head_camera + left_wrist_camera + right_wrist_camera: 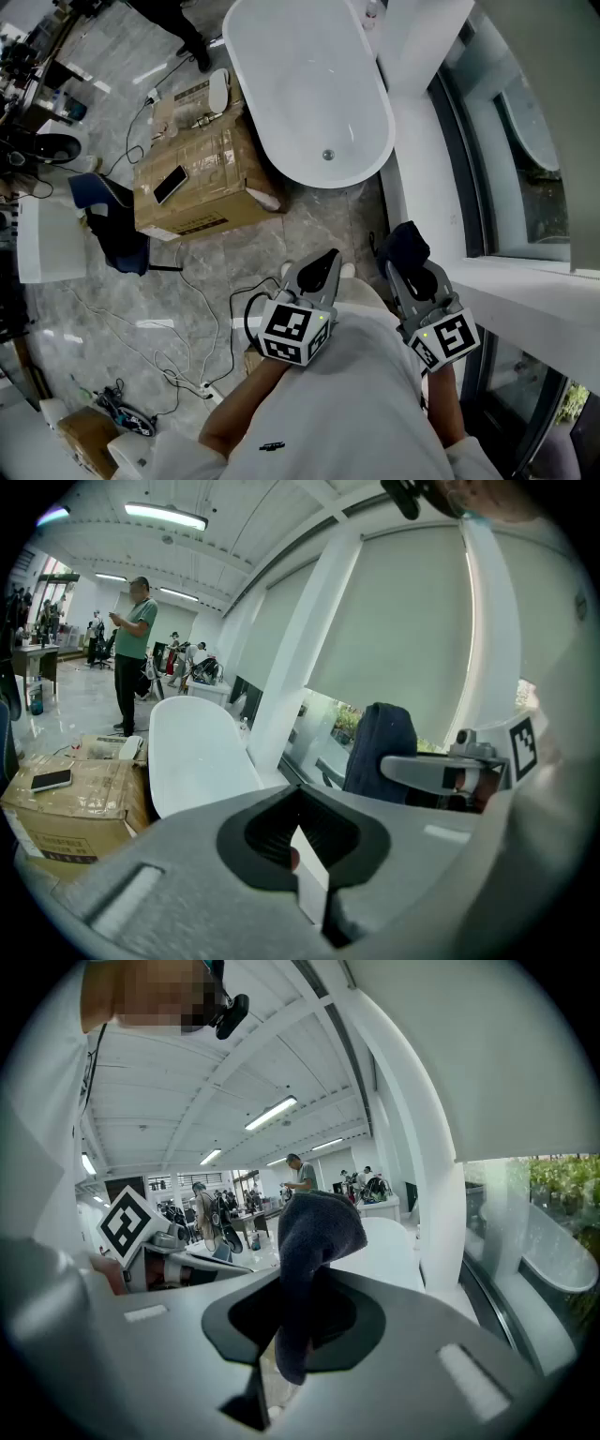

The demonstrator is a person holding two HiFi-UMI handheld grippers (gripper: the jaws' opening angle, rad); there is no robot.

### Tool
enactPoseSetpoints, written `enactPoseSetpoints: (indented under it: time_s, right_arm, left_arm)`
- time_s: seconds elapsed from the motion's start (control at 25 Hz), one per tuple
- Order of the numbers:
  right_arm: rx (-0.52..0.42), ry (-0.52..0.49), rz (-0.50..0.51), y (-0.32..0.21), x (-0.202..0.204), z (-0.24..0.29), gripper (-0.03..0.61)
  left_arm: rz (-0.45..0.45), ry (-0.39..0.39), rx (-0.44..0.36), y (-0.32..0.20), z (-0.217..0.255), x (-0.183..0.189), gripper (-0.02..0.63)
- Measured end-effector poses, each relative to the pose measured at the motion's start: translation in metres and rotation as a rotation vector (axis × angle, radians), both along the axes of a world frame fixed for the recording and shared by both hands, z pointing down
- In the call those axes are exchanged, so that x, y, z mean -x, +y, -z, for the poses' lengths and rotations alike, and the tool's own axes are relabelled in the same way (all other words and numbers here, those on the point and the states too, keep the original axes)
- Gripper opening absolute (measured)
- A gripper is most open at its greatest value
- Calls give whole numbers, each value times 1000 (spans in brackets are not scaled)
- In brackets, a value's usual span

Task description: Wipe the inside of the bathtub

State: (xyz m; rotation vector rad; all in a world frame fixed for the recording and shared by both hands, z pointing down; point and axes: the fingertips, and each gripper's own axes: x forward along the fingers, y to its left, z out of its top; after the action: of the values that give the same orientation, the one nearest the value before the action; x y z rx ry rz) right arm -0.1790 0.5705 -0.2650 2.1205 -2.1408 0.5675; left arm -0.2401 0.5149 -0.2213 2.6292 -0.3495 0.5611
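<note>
Ahead of me on the floor stands the bathtub, white and with nothing in it, its drain at the end nearest me. Both claws hang well short of it, close to my chest. My right claw is clamped on a dark cloth, which bunches up above the jaws. My left claw has its jaws together with nothing between them.

As I judge it, wiping has not begun and the step in hand is carrying the cloth to the tub. To do it well I should walk closer first, since a box sits just beside the tub's left and cables trail across the floor. Then I should lower the right claw over the rim, lay the bunched cloth flat on the wall, and press lightly so the jaws themselves do not scrape the surface.
</note>
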Motion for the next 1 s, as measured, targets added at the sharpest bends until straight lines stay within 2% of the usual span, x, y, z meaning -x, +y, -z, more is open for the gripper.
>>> enactPoseSetpoints:
  time_s: [0.64, 1.0]
  right_arm:
    - [1, -3, 91, 7, -3, -6, 51]
    - [32, -31, 98, -11, -12, -19, 51]
  left_arm:
    - [59, -19, 19, 6, -10, -7, -2]
    - [73, -49, 63, -14, -29, -13, -2]
